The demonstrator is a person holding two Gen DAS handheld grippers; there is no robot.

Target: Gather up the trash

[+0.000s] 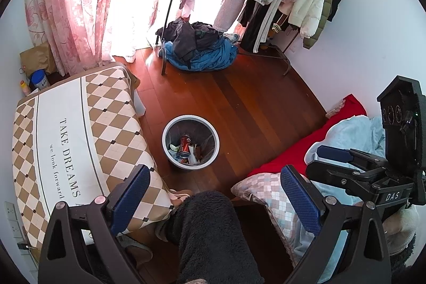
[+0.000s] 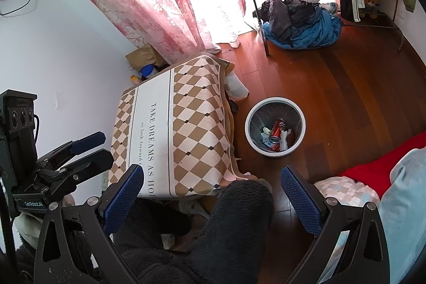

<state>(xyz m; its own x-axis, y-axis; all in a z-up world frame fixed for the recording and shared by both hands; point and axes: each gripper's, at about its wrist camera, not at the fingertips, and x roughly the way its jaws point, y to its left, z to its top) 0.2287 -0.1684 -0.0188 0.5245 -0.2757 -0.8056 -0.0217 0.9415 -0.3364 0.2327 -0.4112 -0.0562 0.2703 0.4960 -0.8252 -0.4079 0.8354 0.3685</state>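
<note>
Left wrist view has my left tool (image 1: 214, 193) with its jaws spread wide and nothing between them, hanging over my dark fleece-clad knee (image 1: 210, 225); the right tool (image 2: 213, 193) is likewise apart and empty, and from the left it shows off to the side with its jaws apart too; outward, on the wooden floor (image 1: 253, 111), stands the white bin (image 1: 170, 151), just beside the worktop draped in a diamond-check cloth (image 1: 106, 129); the trash sits inside it, a red can (image 1: 185, 145) on paper scraps and wrappers. I see no loose litter on the floor or cloth, so the risk is reaching for something that is not trash, such as the clothes pile (image 1: 197, 47); a low sweep could also clip the bin's rim and tip it; my knee may foul either tool.
</note>
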